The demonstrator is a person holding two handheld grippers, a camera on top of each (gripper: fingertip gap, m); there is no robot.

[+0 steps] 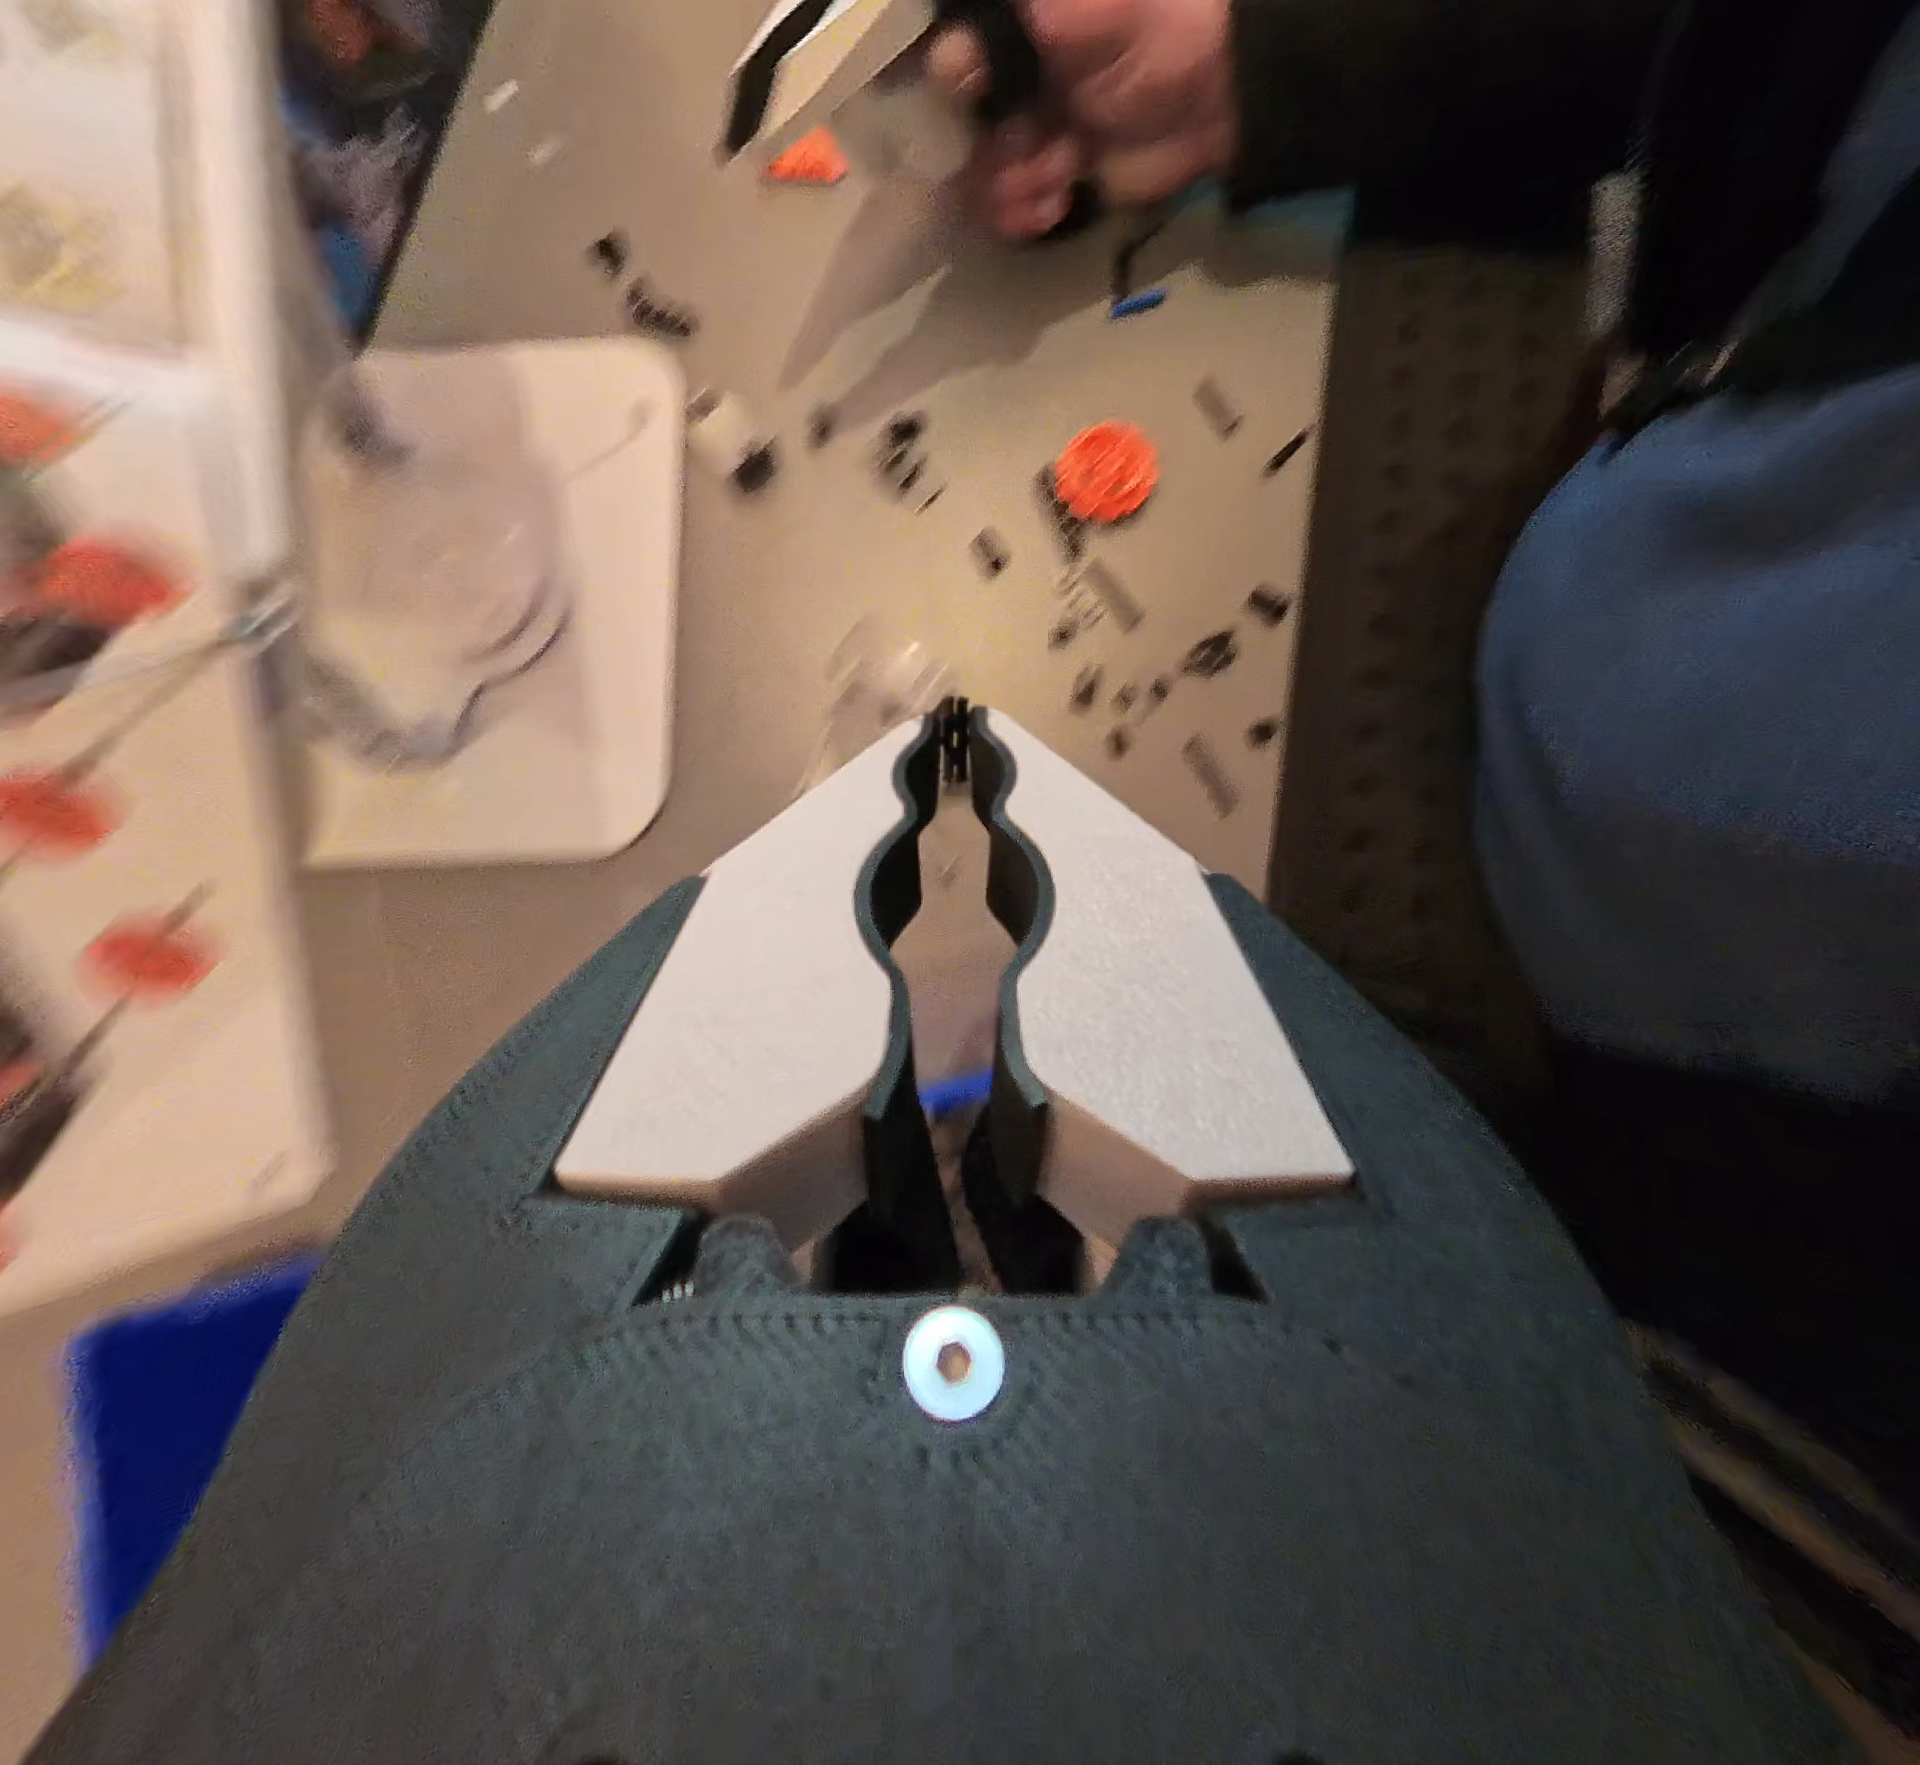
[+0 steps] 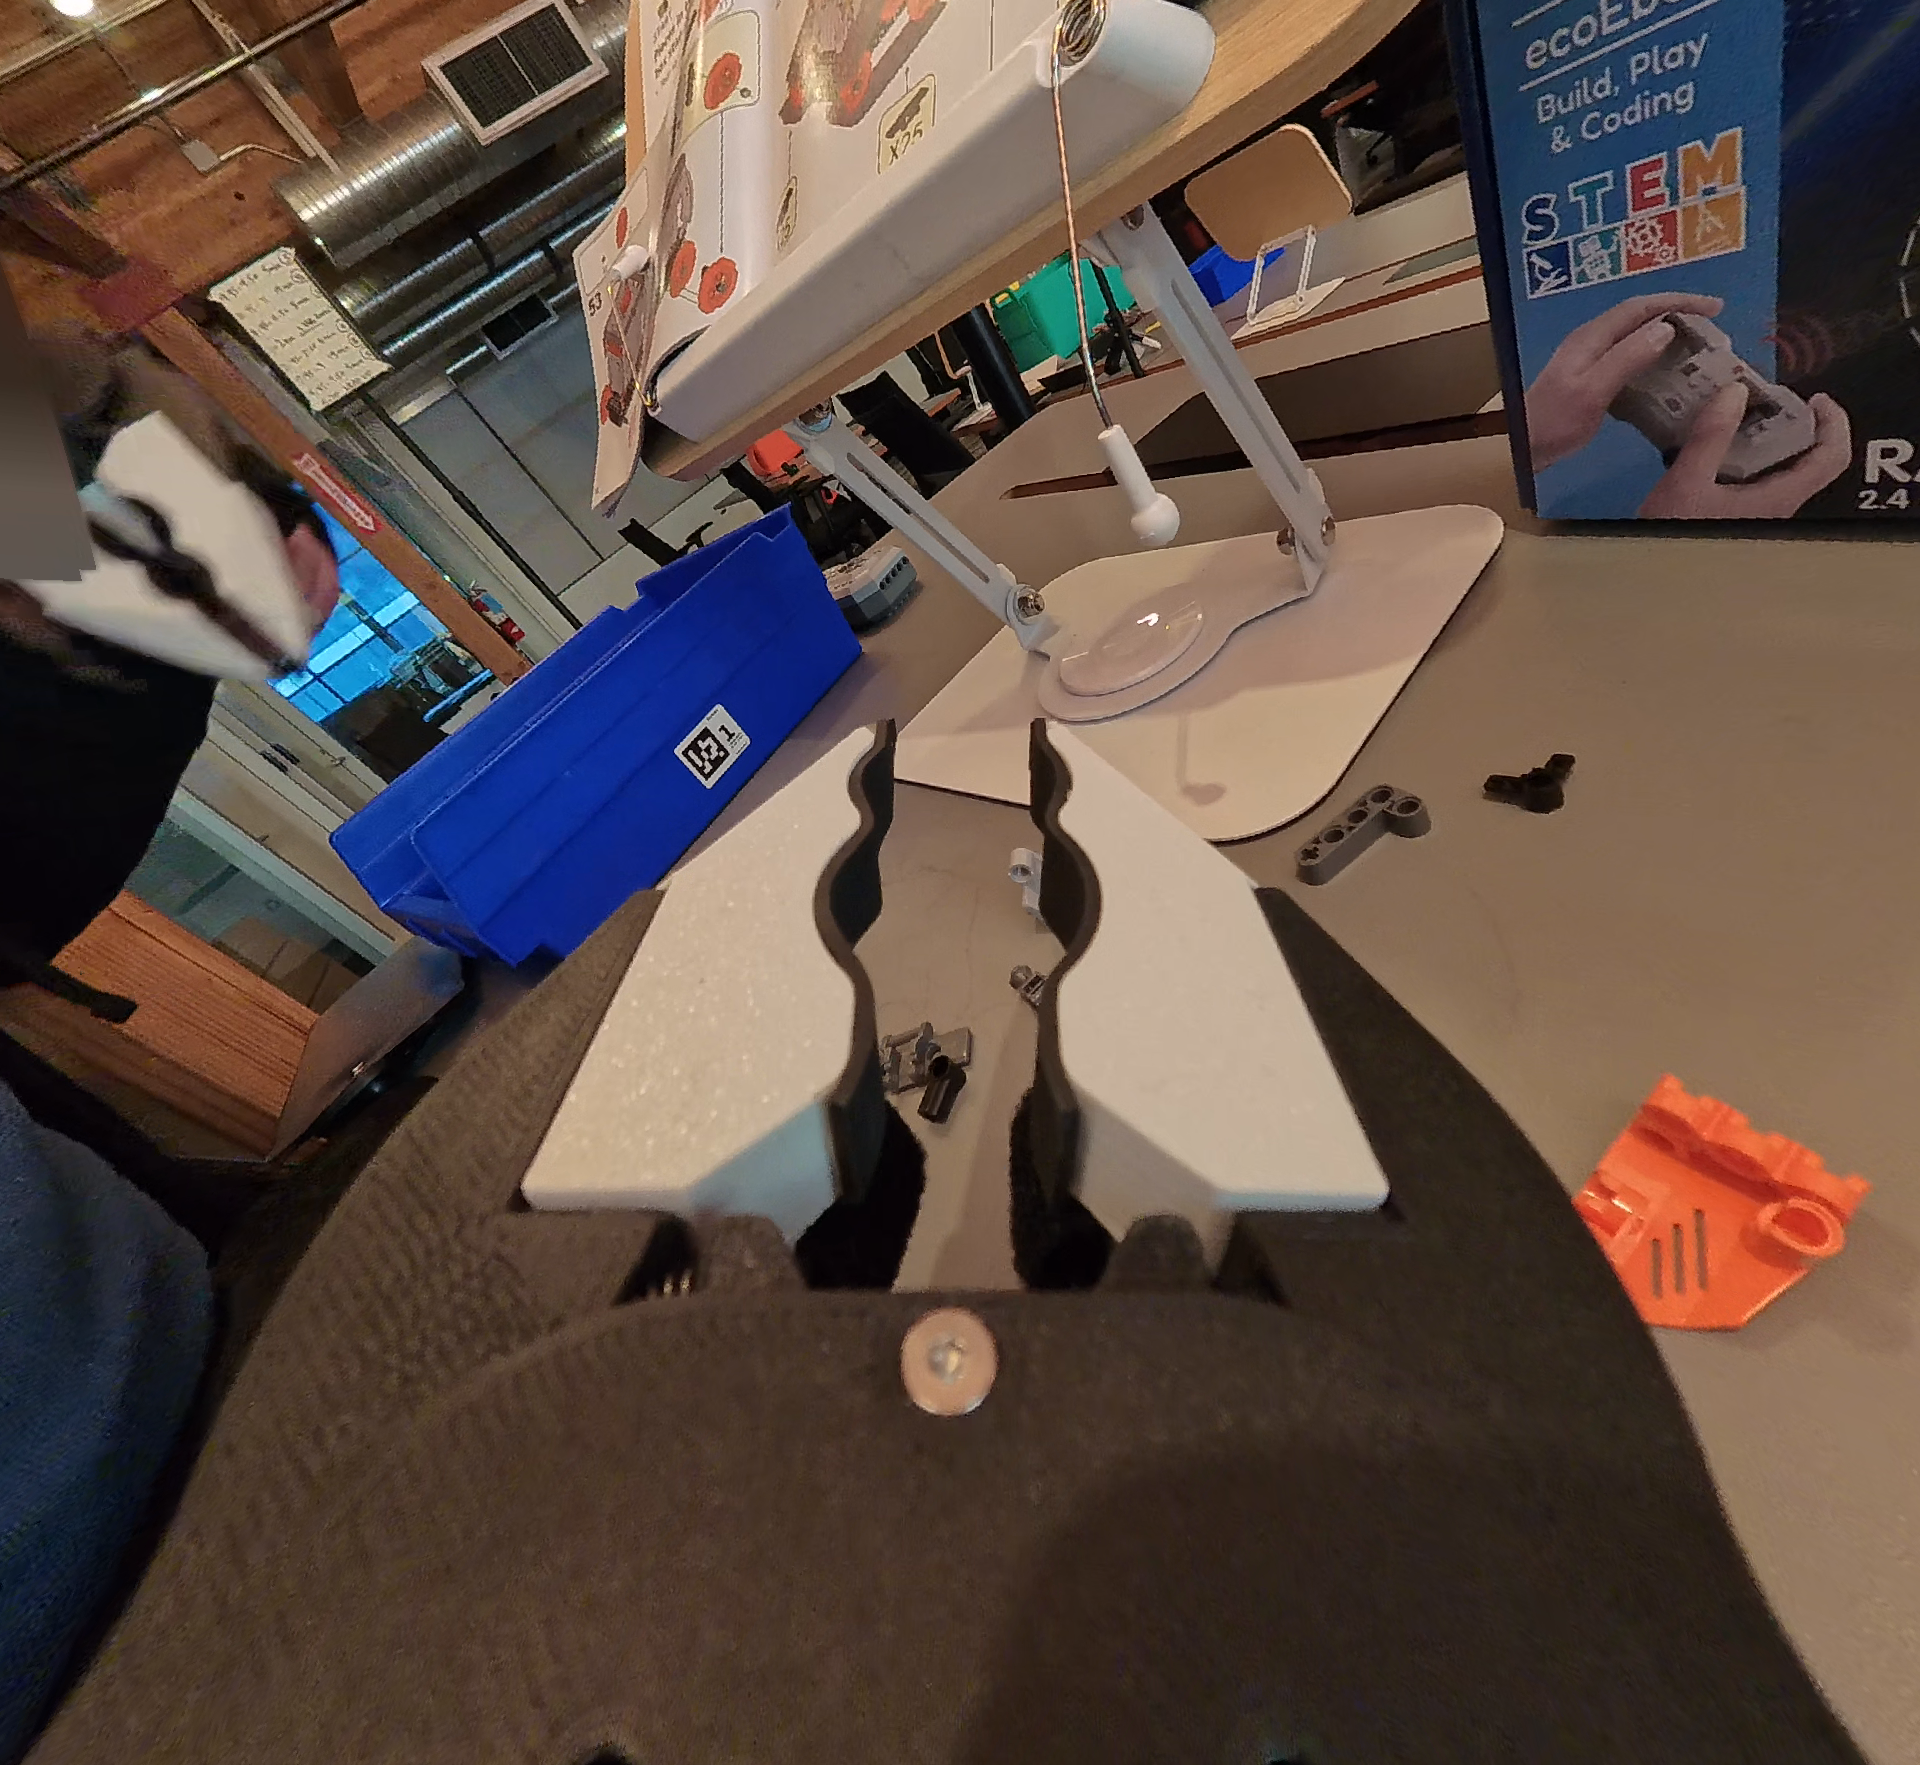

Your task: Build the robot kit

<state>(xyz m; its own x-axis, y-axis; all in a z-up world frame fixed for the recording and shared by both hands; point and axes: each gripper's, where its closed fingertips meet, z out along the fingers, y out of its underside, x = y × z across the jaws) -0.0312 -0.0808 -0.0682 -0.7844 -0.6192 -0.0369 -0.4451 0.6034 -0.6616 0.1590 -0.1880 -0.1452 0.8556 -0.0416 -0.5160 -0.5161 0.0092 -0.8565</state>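
A black pin [image 1: 952,741] sits pinched at the tips of my left tongs [image 1: 953,728], above the counter [image 1: 935,344] strewn with small parts. My right tongs [image 2: 961,749] gape wide over a grey connector [image 2: 920,1055], an orange panel [image 2: 1720,1206] lying off to their right.

Blue bin [image 2: 623,780] sitting on grey table [image 2: 1610,936], just beside white book stand [image 2: 1226,676]. Open picture booklet [image 2: 831,53] lying on stand. Blue toy box [image 2: 1642,188] standing behind. Orange piece [image 2: 1725,1206], grey holed beam [image 2: 1361,832], small black piece [image 2: 1527,780] lying well apart. Orange wheel [image 1: 1104,470] lying among scattered black bits.
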